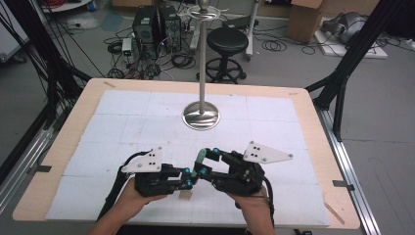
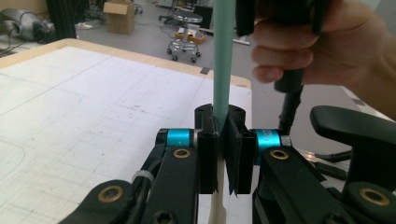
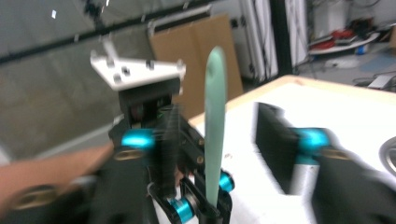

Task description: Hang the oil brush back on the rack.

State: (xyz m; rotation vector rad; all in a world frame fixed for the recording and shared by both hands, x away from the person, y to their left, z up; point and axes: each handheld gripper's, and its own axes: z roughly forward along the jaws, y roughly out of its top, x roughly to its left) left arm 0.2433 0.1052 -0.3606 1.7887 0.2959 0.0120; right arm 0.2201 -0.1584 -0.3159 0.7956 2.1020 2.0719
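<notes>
Mint-green spatula (image 2: 223,56), slim with cream lower end, upright, clamped in left tongs (image 2: 223,158), near metal stand (image 1: 201,115).

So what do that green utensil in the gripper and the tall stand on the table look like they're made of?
Green utensil: matte, even pale green with no glare, likely silicone or plastic; the cream handle end below the jaws could be plastic or wood. The left gripper clamps it. Stand: polished metal, probably steel, judging by the mirror-like reflections on its round base and pole.
</notes>
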